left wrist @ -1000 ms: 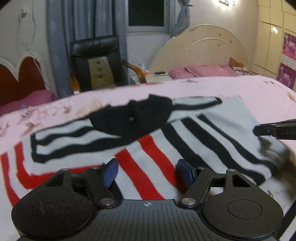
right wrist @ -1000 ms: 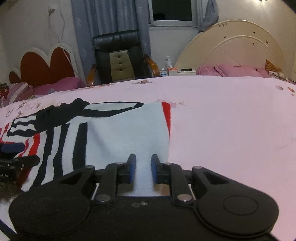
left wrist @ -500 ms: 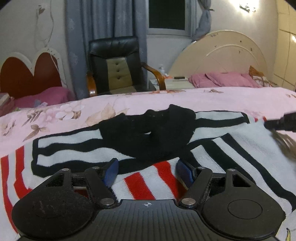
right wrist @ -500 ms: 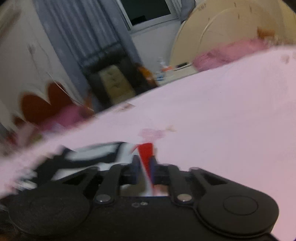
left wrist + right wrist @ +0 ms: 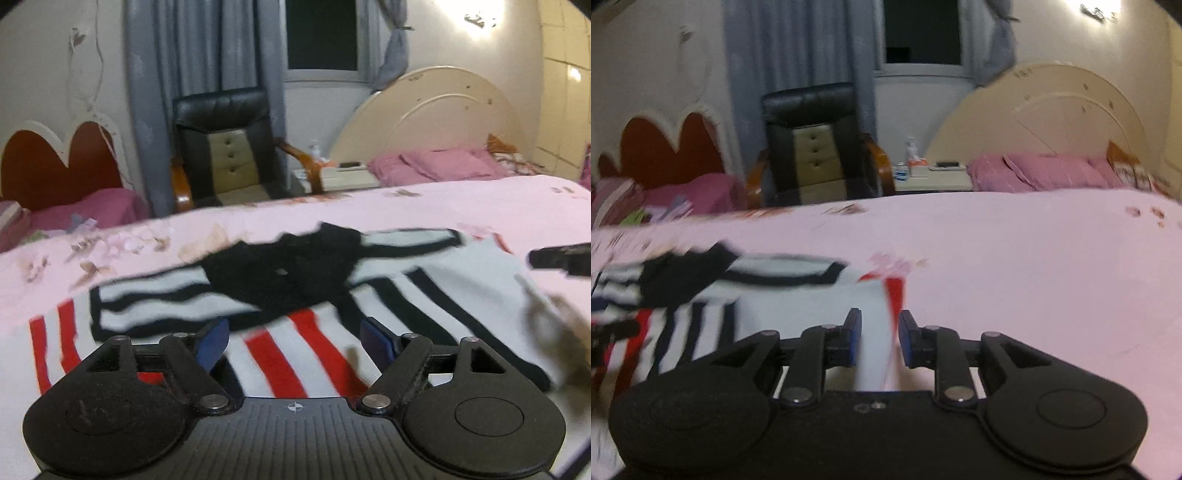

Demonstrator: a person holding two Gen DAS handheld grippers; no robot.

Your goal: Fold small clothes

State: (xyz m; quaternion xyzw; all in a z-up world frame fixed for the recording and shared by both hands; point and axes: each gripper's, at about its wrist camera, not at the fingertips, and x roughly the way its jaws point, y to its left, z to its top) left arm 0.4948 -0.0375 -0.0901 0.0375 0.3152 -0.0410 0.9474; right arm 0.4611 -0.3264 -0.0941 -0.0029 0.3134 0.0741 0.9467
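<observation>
While only the right wrist view shows sweater (image 5: 875, 332) edge between its tool (image 5: 879, 338).

Light: dim indoor, warm; your wall lamp (image 5: 480, 22) top right flares to white glare.
Window (image 5: 921, 33): black, no daylight.
Blur: motion smear on striped garment (image 5: 295, 314) and bed (image 5: 1034, 258) edge in both views; bg soft.
Edges: fisheye bend, dark vignette in corners.
Shadows: soft, faint under gripper bodies.
</observation>
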